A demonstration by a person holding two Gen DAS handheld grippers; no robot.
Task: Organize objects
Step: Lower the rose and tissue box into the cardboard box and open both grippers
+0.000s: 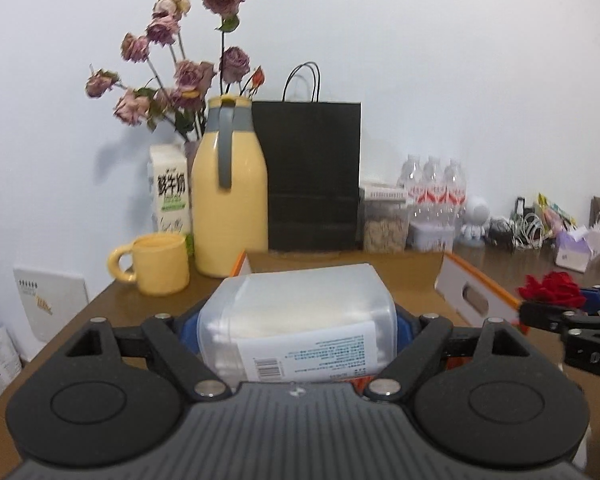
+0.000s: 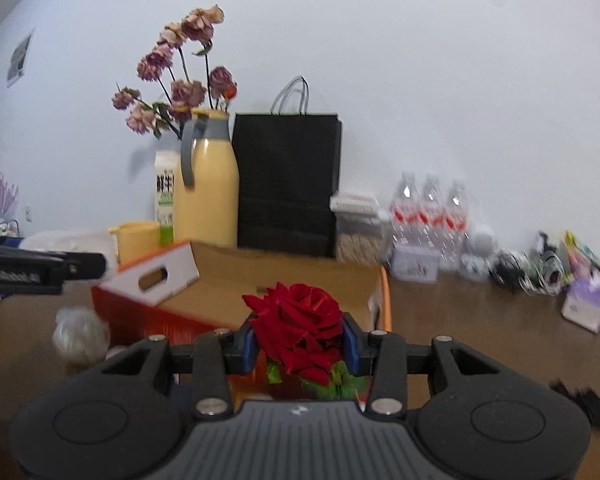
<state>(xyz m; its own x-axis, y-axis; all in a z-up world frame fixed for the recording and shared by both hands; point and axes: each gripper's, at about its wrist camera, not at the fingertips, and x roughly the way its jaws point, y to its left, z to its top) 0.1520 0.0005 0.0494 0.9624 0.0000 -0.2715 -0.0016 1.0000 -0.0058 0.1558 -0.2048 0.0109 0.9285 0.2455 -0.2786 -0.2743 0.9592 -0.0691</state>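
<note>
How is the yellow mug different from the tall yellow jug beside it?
The squat yellow ceramic mug is much shorter than the tall bottle-shaped yellow jug. The mug is wide and open at the top; the jug narrows to a neck with a grey collar. The mug's rounded yellow handle sticks out at the side, while the jug's long grey handle runs down its body. Both are the same pale yellow and stand upright on the brown table.
</note>
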